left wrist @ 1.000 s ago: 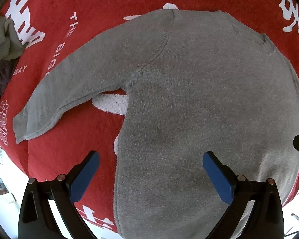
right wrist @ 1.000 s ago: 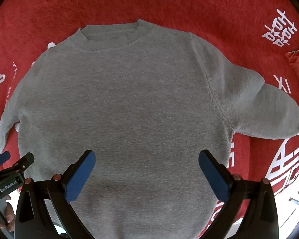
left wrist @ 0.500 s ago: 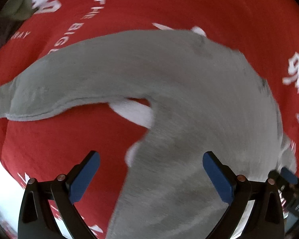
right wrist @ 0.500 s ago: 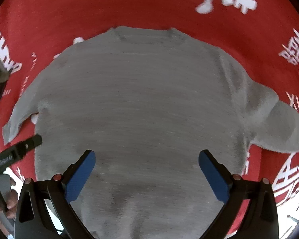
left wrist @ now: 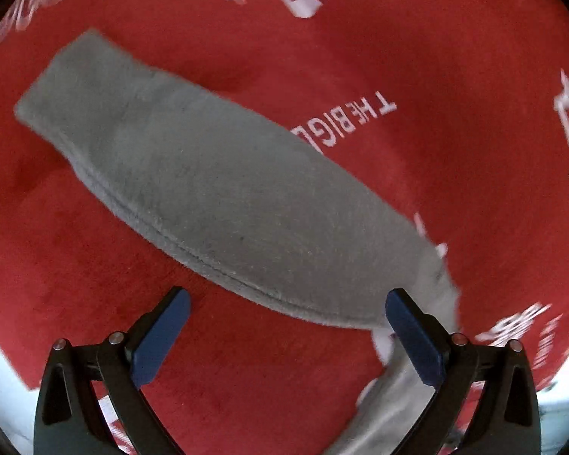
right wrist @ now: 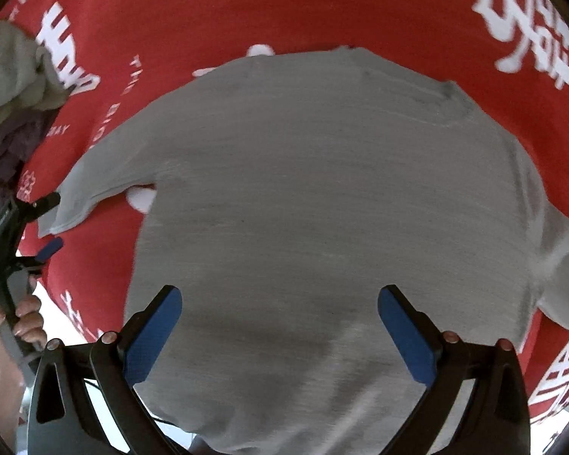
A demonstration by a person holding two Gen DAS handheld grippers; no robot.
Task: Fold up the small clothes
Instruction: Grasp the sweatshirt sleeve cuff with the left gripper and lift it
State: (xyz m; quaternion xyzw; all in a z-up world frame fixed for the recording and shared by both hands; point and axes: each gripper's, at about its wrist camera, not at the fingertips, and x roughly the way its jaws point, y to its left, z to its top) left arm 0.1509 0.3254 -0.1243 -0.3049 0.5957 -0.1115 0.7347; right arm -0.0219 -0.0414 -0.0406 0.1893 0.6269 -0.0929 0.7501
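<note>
A grey sweater lies flat, front down, on the red blanket, its hem at the near edge. The left gripper hovers with its 2 blue pads spread wide above the sweater's left sleeve. The right gripper hangs over the hem, pads equally spread, holding nothing. A heap of other clothes sits at the blanket's far left edge.

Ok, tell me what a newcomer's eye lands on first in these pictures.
First the grey sweater, spread flat and filling the middle of the right wrist view, on a red cloth with white lettering. Next its long sleeve, lying diagonally across the left wrist view just ahead of the open left gripper. A heap of other clothes sits at the far left edge.
</note>
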